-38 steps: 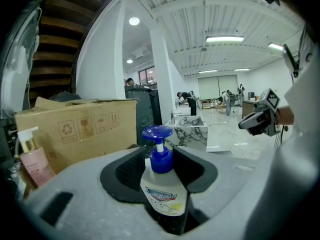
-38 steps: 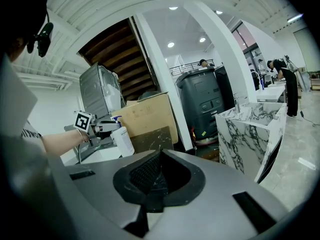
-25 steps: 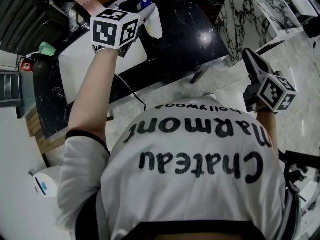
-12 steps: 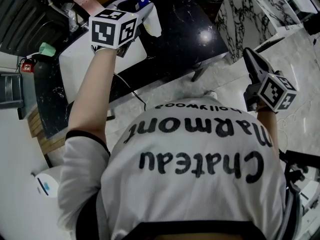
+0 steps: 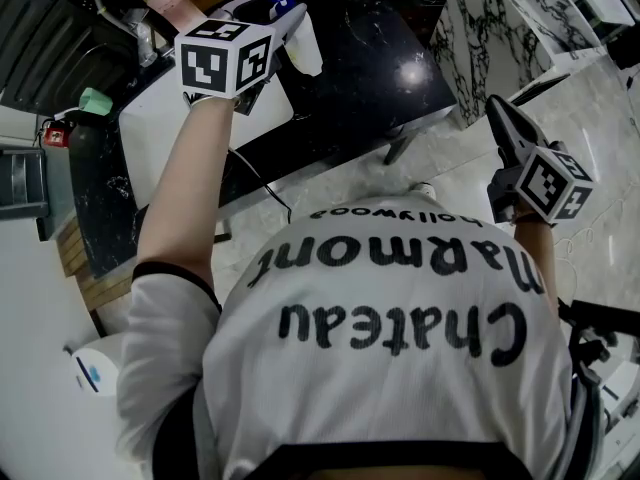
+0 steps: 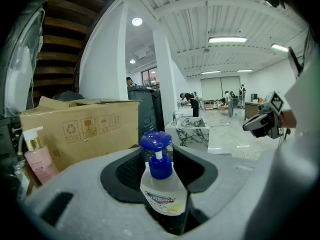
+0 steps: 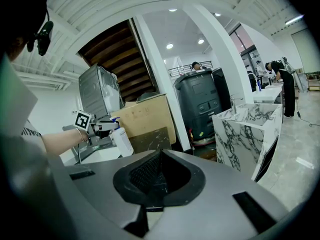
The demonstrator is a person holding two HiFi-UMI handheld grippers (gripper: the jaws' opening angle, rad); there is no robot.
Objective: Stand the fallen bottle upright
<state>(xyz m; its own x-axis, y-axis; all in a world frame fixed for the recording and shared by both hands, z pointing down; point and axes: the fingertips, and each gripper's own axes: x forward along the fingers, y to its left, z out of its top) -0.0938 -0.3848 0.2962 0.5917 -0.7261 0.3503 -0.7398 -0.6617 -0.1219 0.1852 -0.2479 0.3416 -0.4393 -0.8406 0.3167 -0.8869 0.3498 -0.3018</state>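
Note:
A clear bottle (image 6: 162, 196) with a blue pump top stands upright between the jaws of my left gripper (image 6: 161, 160), which is shut on its shoulder. In the head view the bottle (image 5: 306, 44) is at the top, past the marker cube, and the left gripper (image 5: 288, 26) reaches over the white board (image 5: 165, 128). I cannot tell whether the bottle's base rests on anything. My right gripper (image 7: 159, 156) is shut and holds nothing. It hangs off to the right (image 5: 503, 120), over the floor and away from the counter. From there the bottle (image 7: 121, 142) shows upright.
A black marble counter (image 5: 385, 78) carries the white board. A cardboard box (image 6: 80, 126) and a pink pump bottle (image 6: 39, 160) stand behind the bottle. A white marble-patterned block (image 5: 480, 38) and a dark bin (image 7: 200, 106) stand to the right. People work far off.

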